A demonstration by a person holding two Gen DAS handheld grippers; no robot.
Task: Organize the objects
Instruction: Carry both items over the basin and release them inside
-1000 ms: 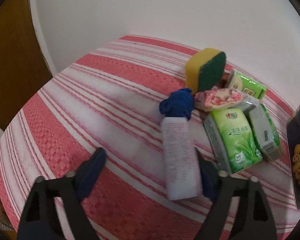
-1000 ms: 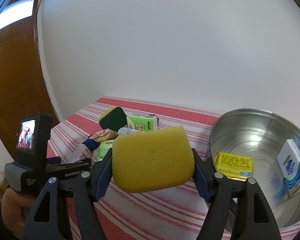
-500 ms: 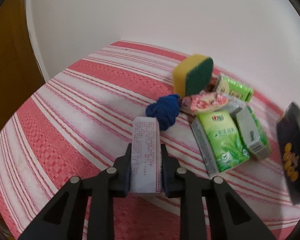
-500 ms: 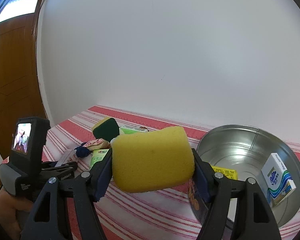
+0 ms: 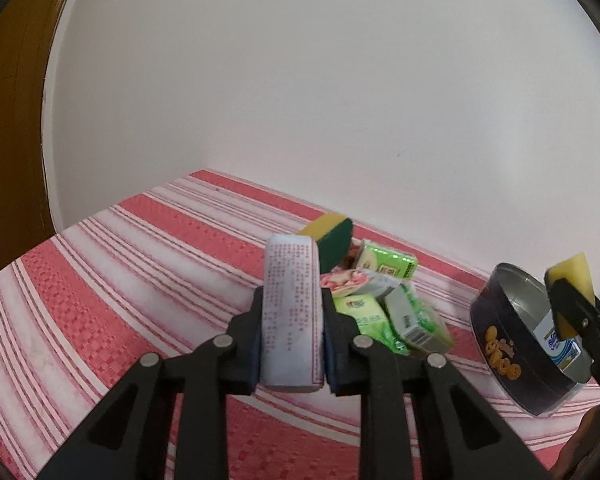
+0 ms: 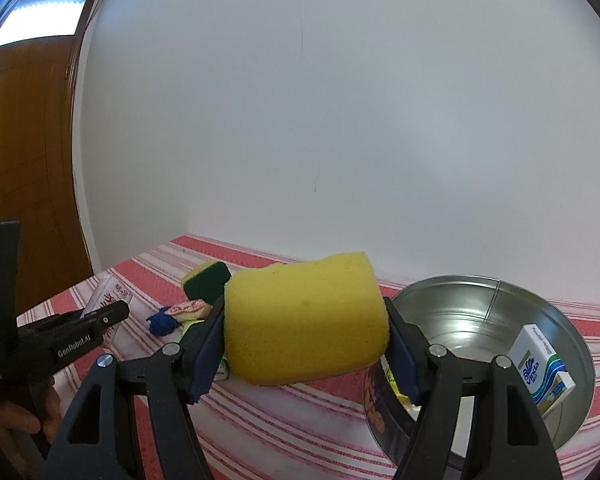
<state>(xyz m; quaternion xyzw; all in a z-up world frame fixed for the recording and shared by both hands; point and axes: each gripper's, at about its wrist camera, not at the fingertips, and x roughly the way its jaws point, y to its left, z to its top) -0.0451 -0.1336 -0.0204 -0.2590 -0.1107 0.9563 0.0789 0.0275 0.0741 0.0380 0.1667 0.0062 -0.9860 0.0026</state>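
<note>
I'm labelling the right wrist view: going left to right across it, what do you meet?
Door → left hand-held gripper holding a white pack → blue yarn → yellow sponge in the right hand-held gripper → metal tin → white-and-blue box.

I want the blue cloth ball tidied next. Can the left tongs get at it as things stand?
Probably not yet. The left tongs are shut on a white packet, so they have no free grip. The blue cloth ball lies uncovered on the striped tablecloth, so once the packet is dropped the way looks free.
</note>
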